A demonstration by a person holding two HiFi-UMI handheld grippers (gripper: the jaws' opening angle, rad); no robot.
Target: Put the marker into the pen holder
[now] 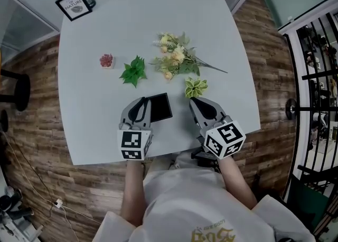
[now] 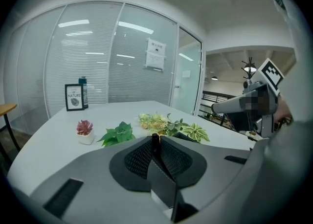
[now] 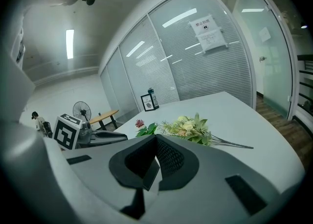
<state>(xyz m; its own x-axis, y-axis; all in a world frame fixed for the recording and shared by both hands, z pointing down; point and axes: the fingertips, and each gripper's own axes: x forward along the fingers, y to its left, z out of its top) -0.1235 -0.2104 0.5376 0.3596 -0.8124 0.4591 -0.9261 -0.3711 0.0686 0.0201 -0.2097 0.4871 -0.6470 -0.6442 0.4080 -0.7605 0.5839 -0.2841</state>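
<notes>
Where your left gripper (image 1: 141,102) rests by the table's (image 1: 90,130) near edge, it is clenched on a dark marker (image 2: 155,141). Black pen holder (image 1: 159,107): just beside it, between both grippers. Right gripper (image 1: 195,101): clenched, empty. Artificial flowers (image 1: 177,56): mid-table.

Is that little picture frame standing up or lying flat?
Upright. The picture frame stands on its bottom edge at the table's far corner.

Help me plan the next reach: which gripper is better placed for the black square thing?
Left, probably: the left gripper is right beside the black square thing's left edge; the right gripper sits apart from it, by the striped plant.
</notes>
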